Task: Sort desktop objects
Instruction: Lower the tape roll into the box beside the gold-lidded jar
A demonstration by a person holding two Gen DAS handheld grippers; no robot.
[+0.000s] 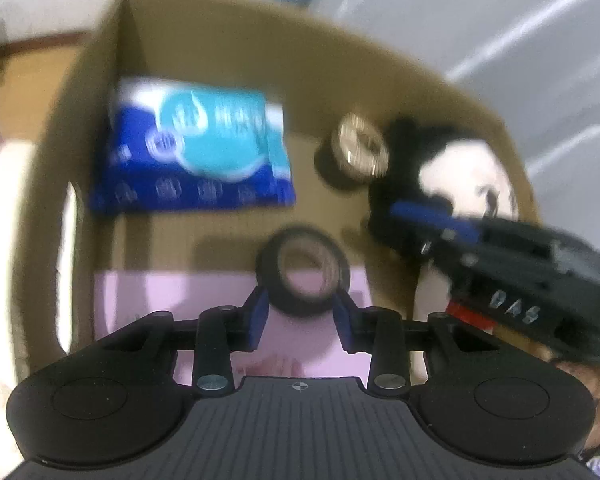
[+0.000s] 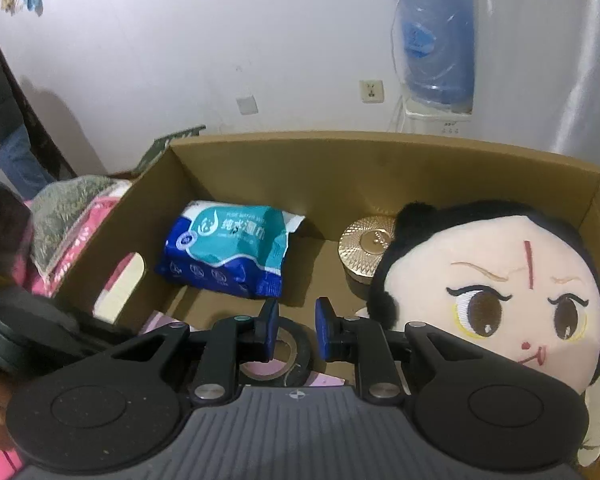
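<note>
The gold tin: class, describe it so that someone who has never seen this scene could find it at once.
Start at the open cardboard box. Inside, towards its back wall, the gold tin sits between the blue wipes pack and the plush doll's head, tucked against the doll's black hair. It is the only round, shiny metallic thing there; the tape roll is black and nearer.

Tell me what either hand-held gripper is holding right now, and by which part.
Apparently nothing. The black tape roll sits unpinched just past the fingertips of the left hand-held gripper; the right hand-held gripper is empty.
</note>
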